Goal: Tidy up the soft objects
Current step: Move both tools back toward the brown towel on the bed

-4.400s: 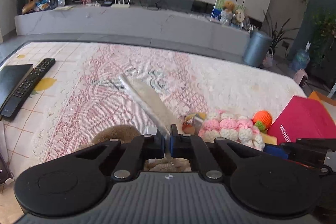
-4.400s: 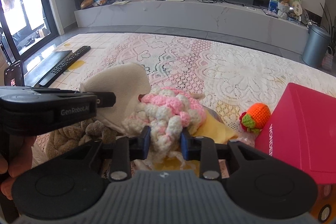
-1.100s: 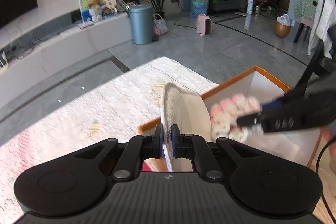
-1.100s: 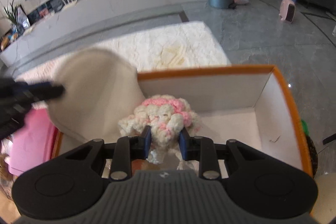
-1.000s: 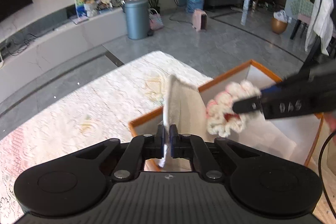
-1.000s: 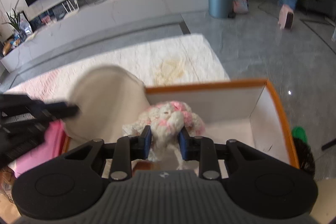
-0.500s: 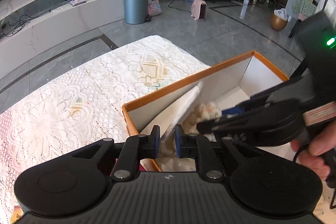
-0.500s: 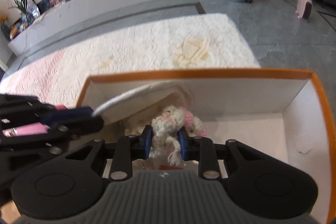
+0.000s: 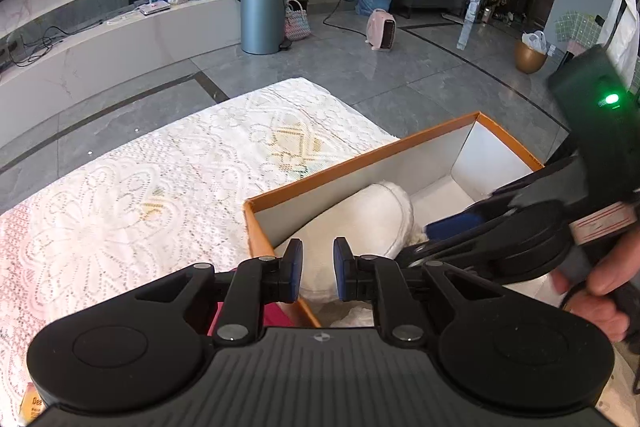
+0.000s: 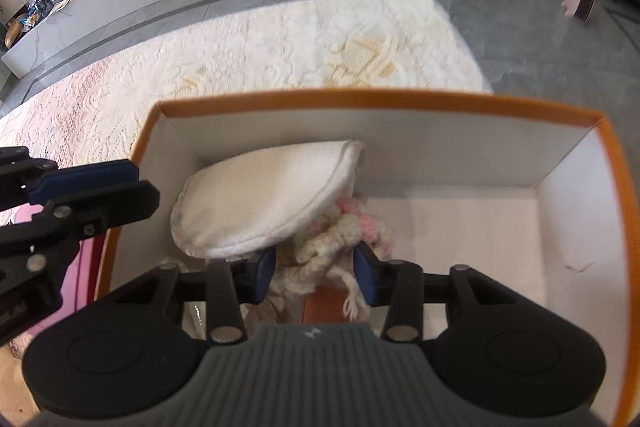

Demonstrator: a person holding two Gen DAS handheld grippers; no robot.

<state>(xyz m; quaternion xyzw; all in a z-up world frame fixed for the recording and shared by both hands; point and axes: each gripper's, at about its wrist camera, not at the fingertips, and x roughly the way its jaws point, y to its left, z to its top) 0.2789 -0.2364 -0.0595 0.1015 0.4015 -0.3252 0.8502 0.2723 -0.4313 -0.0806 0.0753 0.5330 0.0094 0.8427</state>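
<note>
White round cushion [image 10: 264, 199]: inside the box [image 10: 376, 99], propped at a slant against its far wall near the left corner, one edge raised.

Pink-and-cream knitted toy [image 10: 340, 239]: on the box floor, partly tucked beneath the cushion's lower edge, loose yarn strands trailing toward the camera.

Box: open-topped, orange rim, white inside walls and floor; it stands on a lace cloth [image 9: 132, 203] covering the tabletop. The right half of its floor shows bare white.

Right gripper [image 10: 315, 277]: fingers apart, one either side of the knitted toy's near end; whether they touch it I cannot tell. In the left wrist view it reaches into the box from the right, a hand [image 9: 596, 291] on its handle and a green light lit on its body.

Left gripper [image 9: 316, 269]: fingers apart, nothing between them, poised over the near left corner of the box just above the cushion.

Pink object [image 9: 276, 317]: flat, just outside the box's left wall.

Surroundings: grey tiled floor, blue-grey bin [image 9: 263, 15], long low white bench along the wall.
</note>
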